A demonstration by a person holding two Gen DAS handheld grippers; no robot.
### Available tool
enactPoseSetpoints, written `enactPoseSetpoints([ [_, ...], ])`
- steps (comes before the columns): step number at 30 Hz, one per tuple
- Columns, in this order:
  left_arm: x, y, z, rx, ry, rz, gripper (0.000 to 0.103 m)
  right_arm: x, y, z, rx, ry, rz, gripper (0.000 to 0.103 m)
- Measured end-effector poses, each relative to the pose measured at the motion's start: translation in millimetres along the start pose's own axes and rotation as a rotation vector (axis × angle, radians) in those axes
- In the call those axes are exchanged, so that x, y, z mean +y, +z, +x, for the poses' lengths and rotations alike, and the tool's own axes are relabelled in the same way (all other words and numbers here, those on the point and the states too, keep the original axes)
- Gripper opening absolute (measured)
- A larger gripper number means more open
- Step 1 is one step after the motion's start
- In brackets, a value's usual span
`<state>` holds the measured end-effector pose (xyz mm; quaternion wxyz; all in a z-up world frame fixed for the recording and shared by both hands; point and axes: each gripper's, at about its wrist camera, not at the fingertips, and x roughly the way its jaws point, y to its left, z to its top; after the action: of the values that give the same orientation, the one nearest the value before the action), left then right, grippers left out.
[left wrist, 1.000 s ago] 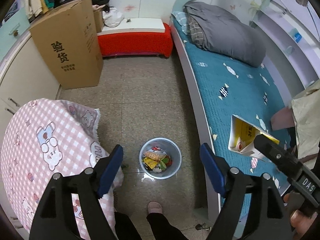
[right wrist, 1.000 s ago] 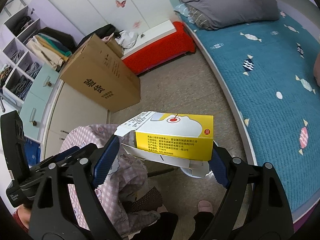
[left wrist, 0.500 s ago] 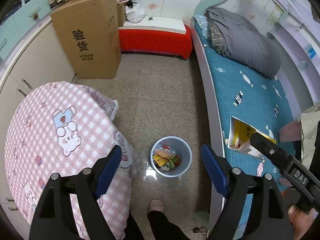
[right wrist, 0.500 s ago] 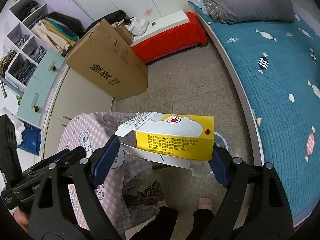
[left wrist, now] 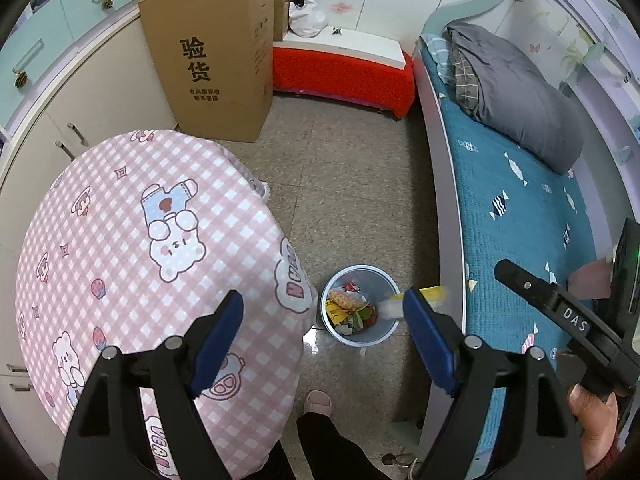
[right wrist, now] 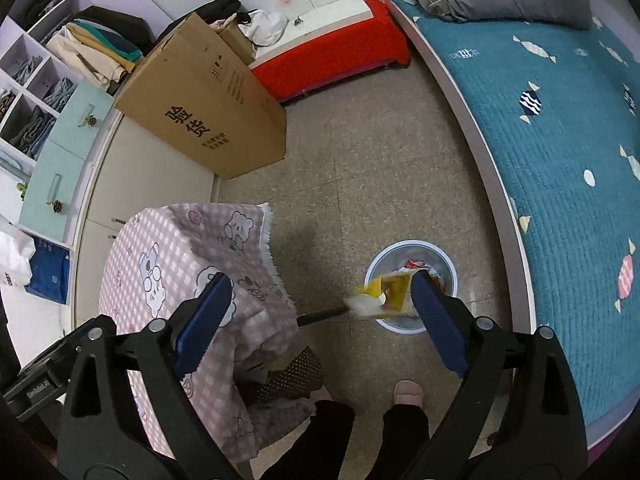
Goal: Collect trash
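A yellow and white carton (right wrist: 386,294) is blurred in mid-air just above the round grey bin (right wrist: 448,266), free of my right gripper (right wrist: 320,316), which is open and empty. In the left wrist view the carton (left wrist: 404,302) shows as a blur at the bin's right rim, beside the bin (left wrist: 374,274) that holds several wrappers. My left gripper (left wrist: 324,344) is open and empty, high above the floor and the table's edge.
A round table with a pink checked cloth (left wrist: 132,248) stands left of the bin. A bed with a teal cover (left wrist: 520,216) runs along the right. A large cardboard box (left wrist: 212,60) and a red bench (left wrist: 340,76) stand at the back. My feet (right wrist: 408,394) are near the bin.
My right gripper has opened and let go of the yellow carton, which now drops toward the bin. The left gripper has shifted so more of the table shows.
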<state>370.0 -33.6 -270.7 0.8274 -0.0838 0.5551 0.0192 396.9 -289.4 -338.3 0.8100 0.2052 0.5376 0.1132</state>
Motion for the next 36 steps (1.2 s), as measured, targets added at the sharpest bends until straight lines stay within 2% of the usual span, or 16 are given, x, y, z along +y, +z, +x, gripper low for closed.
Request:
enactPoseSetpoints([
  [9,-8.9,-11.3,-9.5,-0.011,-0.022,0.003,0.080,22.5,-16.2,-27.8,-0.044,-0.027,-0.099,0.090],
  [20,-11.5,-28.2,-55.7,-0.097,0.011,0.056,0.080,60.8,-50.7,-86.5,-0.147,-0.034,-0.181,0.091],
  [30,11.7,-63.1,-141.5,-0.238,0.029,0.114,0.082,102.4,-107.3,-158.4,-0.313,-0.057,-0.204,0.092],
  [36,29.2,-100.7,-205.6,-0.365,-0.018,0.173,0.089,129.1,-157.9,-205.4,-0.435,-0.086,-0.203,0.093],
])
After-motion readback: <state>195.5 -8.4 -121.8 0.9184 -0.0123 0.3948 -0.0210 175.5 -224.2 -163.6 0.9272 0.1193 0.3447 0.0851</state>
